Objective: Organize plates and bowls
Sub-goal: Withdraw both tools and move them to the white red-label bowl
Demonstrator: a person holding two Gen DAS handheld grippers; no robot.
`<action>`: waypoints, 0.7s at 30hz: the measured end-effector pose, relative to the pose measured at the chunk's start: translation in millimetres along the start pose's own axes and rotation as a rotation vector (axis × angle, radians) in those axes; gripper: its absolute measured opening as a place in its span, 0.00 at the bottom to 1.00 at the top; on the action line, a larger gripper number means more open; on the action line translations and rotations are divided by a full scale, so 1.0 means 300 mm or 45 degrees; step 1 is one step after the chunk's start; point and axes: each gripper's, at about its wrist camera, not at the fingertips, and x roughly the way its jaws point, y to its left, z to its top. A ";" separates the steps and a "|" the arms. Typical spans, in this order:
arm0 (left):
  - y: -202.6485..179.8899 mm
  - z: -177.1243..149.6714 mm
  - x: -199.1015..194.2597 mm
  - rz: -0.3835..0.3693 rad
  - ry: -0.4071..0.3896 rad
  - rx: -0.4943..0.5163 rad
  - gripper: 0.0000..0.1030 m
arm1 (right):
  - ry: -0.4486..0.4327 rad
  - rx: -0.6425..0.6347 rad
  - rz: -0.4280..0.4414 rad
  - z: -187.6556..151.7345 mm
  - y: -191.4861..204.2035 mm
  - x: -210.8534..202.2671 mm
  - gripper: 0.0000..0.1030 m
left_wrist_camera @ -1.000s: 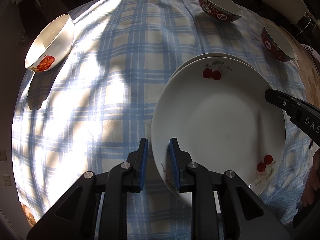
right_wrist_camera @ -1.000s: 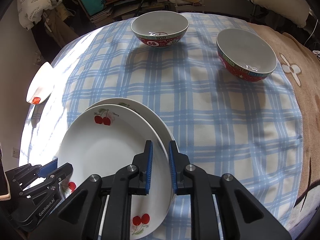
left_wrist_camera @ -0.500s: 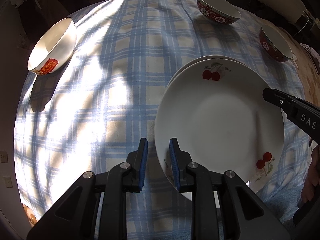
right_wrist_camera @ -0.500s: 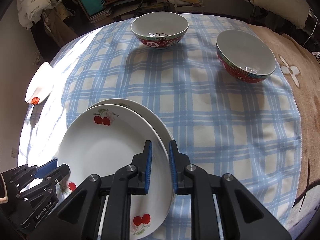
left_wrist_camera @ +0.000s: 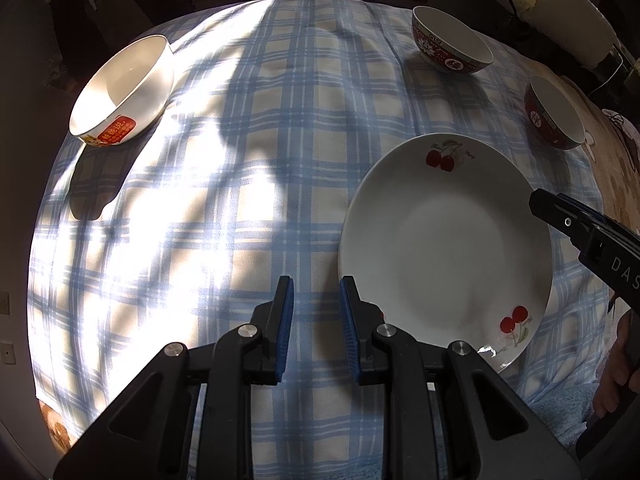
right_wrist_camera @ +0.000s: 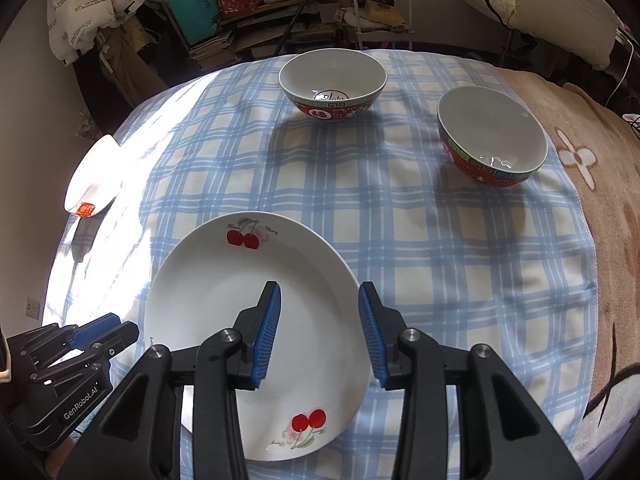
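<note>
A white cherry-print plate (right_wrist_camera: 248, 292) lies flat on the blue checked cloth (right_wrist_camera: 400, 220); no second plate shows under it. My right gripper (right_wrist_camera: 319, 296) hangs over the plate's right rim, jaws opening, blue pads clear of the rim between them. In the left wrist view, my left gripper (left_wrist_camera: 316, 292) stands open on a narrow gap with only cloth between its fingers, and the plate (left_wrist_camera: 444, 240) edge lies just beside its right finger. A white bowl (left_wrist_camera: 120, 92) with a red label stands far left. Two red patterned bowls (right_wrist_camera: 332, 80) (right_wrist_camera: 492, 136) stand at the back.
A brown blanket (right_wrist_camera: 592, 200) covers the surface right of the cloth. Shelves, bags and a rack (right_wrist_camera: 380, 4) crowd the room behind. A person's hand (left_wrist_camera: 616, 368) shows at the right edge of the left wrist view. Sunlight and shadow fall across the cloth's left half.
The tilted upper plate has settled flat, hiding the plate beneath. The right jaws have spread apart off its rim. The plate's left rim no longer sits between the left fingers.
</note>
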 end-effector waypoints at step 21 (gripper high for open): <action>0.187 0.122 -0.197 0.113 -0.114 -0.020 0.69 | -0.170 -0.169 0.059 0.129 0.198 -0.124 0.98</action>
